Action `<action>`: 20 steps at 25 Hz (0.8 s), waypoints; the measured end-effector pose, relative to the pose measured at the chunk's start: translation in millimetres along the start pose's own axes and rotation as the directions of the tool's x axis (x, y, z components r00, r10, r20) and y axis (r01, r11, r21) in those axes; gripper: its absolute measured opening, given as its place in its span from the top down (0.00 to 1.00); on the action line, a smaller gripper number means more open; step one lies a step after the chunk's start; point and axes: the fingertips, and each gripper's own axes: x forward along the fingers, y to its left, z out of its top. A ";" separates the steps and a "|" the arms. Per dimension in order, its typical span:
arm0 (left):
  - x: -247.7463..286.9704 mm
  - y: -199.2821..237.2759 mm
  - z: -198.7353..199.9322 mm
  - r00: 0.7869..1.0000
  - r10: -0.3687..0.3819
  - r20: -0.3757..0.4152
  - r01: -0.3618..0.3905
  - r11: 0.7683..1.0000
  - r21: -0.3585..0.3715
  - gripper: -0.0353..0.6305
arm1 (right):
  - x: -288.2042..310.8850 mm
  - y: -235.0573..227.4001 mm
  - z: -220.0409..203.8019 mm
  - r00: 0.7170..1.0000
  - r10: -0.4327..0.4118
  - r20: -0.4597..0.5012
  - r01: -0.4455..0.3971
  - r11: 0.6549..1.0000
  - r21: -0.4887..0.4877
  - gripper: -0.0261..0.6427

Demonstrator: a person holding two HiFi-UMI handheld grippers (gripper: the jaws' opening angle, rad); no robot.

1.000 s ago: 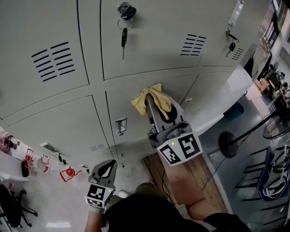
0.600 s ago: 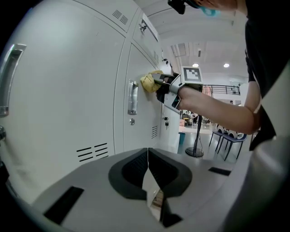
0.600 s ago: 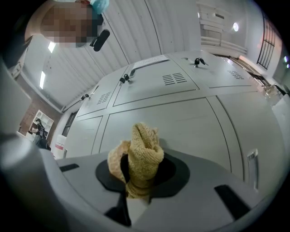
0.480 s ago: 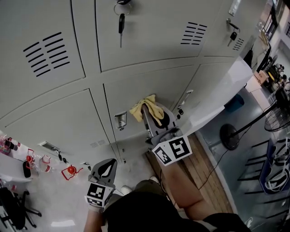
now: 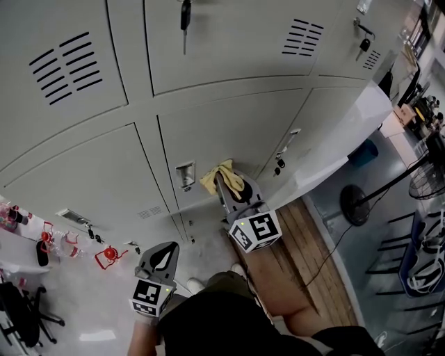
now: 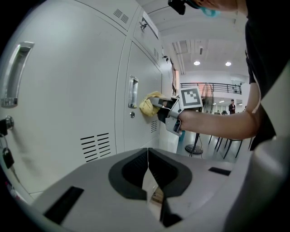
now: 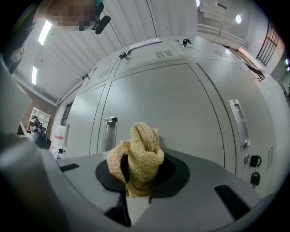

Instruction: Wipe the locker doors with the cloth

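yellow cloth [image 7: 140, 156]: bunched between the right gripper [image 5: 224, 185] fingers, clamped tight, folds spilling past the tips against a grey locker door [image 5: 229, 132].
left gripper [image 6: 148, 159]: fingers pressed together on nothing, held low, apart from the lockers.
right gripper view only: door handle [image 7: 110, 133] just left of the fingers.
left gripper view only: cloth side-on, meeting the door.
head view only: key [image 5: 185, 17] hanging well beyond the fingertips.

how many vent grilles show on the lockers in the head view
4: upper-left door vent, upper-middle door vent, far-right door vent, small lower-left door vent; others may be hidden.
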 end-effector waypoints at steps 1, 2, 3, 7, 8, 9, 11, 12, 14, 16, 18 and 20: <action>-0.6 -0.6 -1.5 1.000 0.001 -0.003 -0.001 1.000 0.000 0.93 | -1.1 -0.5 -8.9 1.000 -0.002 -0.018 0.002 1.000 0.004 0.82; -1.2 -1.2 -3.0 1.000 0.002 -0.007 -0.002 1.000 0.000 0.93 | -2.1 -0.9 -17.7 0.999 -0.003 -0.035 0.003 1.000 0.007 0.82; -1.7 -1.9 -4.2 1.000 0.003 -0.010 -0.003 1.000 -0.001 0.93 | -3.0 -1.2 -26.4 0.999 -0.003 -0.051 0.004 1.000 0.009 0.82; -4.1 -5.5 -8.7 1.000 0.007 -0.019 -0.007 1.000 -0.007 0.93 | -7.2 -1.1 -59.8 0.993 -0.004 -0.118 0.005 1.000 0.013 0.82; -4.9 -6.1 -10.3 1.000 0.009 -0.022 -0.009 1.000 -0.008 0.93 | -8.2 -1.0 -67.6 0.991 -0.004 -0.133 0.006 1.000 0.013 0.82; -5.9 -6.4 -12.1 1.000 0.012 -0.026 -0.012 1.000 -0.010 0.93 | -9.1 -0.9 -75.3 0.989 -0.004 -0.148 0.007 1.000 0.015 0.82; -8.0 -6.4 -15.7 0.999 0.018 -0.032 -0.019 1.000 -0.016 0.93 | -10.8 -0.7 -90.3 0.984 -0.006 -0.176 0.010 1.000 0.019 0.82; -9.2 -6.3 -17.4 0.999 0.022 -0.034 -0.023 1.000 -0.020 0.93 | -11.5 -0.6 -97.2 0.982 -0.007 -0.189 0.011 1.000 0.020 0.82; -11.6 -6.1 -20.8 0.999 0.029 -0.038 -0.030 0.999 -0.026 0.93 | -13.0 -0.2 -109.3 0.978 -0.007 -0.209 0.012 1.000 0.019 0.82; -13.9 -5.8 -23.6 0.998 0.037 -0.042 -0.039 0.999 -0.032 0.93 | -14.3 0.2 -119.7 0.974 -0.006 -0.228 0.011 1.000 0.018 0.82; -16.0 -5.2 -25.7 0.998 0.046 -0.045 -0.047 0.998 -0.036 0.93 | -15.3 0.9 -129.3 0.969 -0.005 -0.245 0.009 1.000 0.017 0.82; -18.1 -4.2 -27.3 0.997 0.056 -0.046 -0.058 0.998 -0.039 0.93 | -16.1 2.4 -138.2 0.965 -0.003 -0.262 0.008 1.000 0.018 0.82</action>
